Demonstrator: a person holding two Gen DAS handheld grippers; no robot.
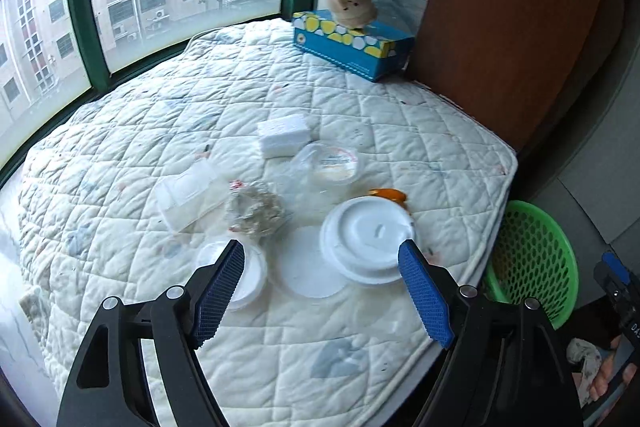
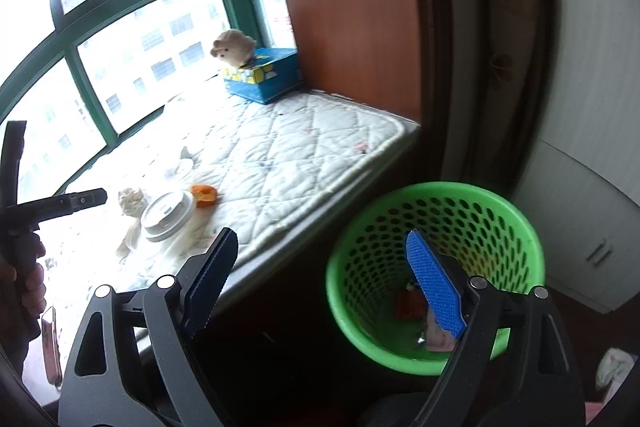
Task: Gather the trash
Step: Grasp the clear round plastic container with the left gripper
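Observation:
Trash lies on a white quilted mattress (image 1: 140, 131): a white cup lid (image 1: 366, 241), a flat white disc (image 1: 308, 265), a small white lid (image 1: 252, 273), a crumpled wad (image 1: 254, 211), a clear plastic tub (image 1: 334, 167), a white foam block (image 1: 282, 135), a clear box (image 1: 188, 193) and an orange piece (image 1: 388, 195). My left gripper (image 1: 322, 255) is open and empty just above the lids. My right gripper (image 2: 322, 241) is open and empty, over the rim of the green basket (image 2: 436, 203), which holds some scraps.
A blue tissue box (image 1: 352, 47) with a plush toy (image 1: 352, 5) on it stands at the far corner. A brown wooden panel (image 1: 508, 19) rises right of the mattress. The green basket (image 1: 532, 259) stands on the floor below the mattress's right edge. Windows run behind.

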